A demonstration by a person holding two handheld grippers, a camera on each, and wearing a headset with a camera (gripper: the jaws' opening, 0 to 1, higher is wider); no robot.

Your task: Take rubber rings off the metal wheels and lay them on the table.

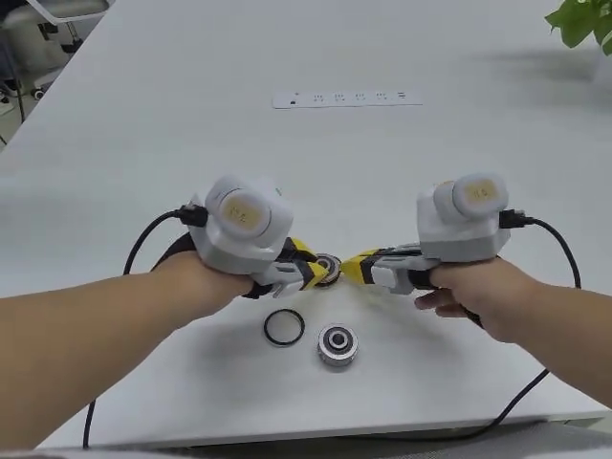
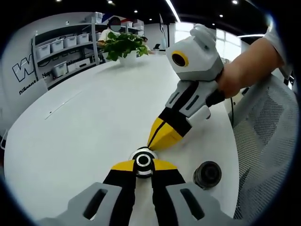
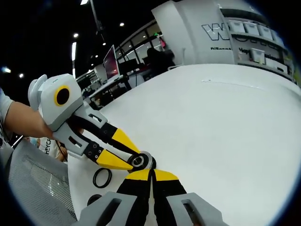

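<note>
On the left, the left claw [image 1: 309, 271] was closed on a small metal wheel [image 1: 328, 270]. Its yellow, wedge-shaped jaws pressed the round wheel from both sides and held it a little above the bench [image 1: 191, 143]. In the left gripper view the wheel showed a shiny silver face with a dark hole in the centre.

Just to the right of the wheel, the right claw [image 1: 352, 268] had its jaws pressed together into one narrow yellow point. This point met the rim of the wheel. It possibly nipped the rubber there, but the contact was too small to tell.

Near the person, below the two claws, a thin black rubber ring [image 1: 267, 328] lay flat on the smooth white surface. Just beside it on the right lay a second wheel [image 1: 338, 345], silver, thick and round, with a dark band.

Far behind lay a long white power strip [image 1: 346, 98], and a leafy green plant [image 1: 583, 21] stood at the right corner.
</note>
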